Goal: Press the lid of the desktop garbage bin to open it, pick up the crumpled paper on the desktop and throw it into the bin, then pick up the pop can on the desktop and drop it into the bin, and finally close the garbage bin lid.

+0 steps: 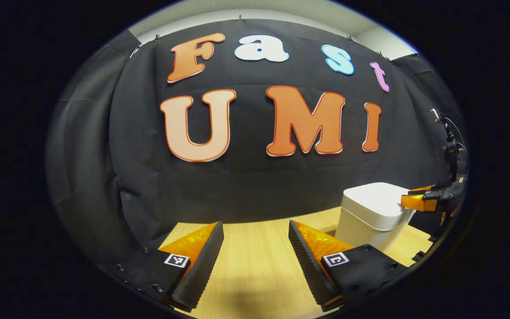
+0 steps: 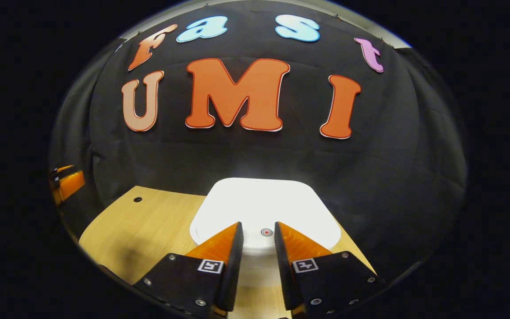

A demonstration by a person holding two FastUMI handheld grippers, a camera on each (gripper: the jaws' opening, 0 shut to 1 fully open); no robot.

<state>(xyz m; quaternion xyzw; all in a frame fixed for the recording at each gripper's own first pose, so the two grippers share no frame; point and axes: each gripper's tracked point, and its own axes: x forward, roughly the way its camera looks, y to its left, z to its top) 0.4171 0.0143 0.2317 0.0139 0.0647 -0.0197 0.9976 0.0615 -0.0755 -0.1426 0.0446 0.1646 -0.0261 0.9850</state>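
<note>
The white desktop bin (image 1: pixel 372 215) stands on the wooden table at the right of the left gripper view, its lid down. In the right gripper view the lid (image 2: pixel 259 199) lies directly below, with a small red ring mark (image 2: pixel 266 232) between the fingers. My right gripper (image 2: pixel 258 224) hovers over the lid's near edge, open by a narrow gap and holding nothing; whether it touches the lid I cannot tell. It also appears over the bin as the right gripper (image 1: pixel 416 201). My left gripper (image 1: pixel 255 223) is wide open above bare table, left of the bin.
The light wooden table (image 1: pixel 255 270) runs back to the black cloth wall just behind the bin. A small dark hole (image 2: pixel 137 199) sits in the tabletop left of the bin. The left gripper (image 2: pixel 67 184) shows at the far left edge.
</note>
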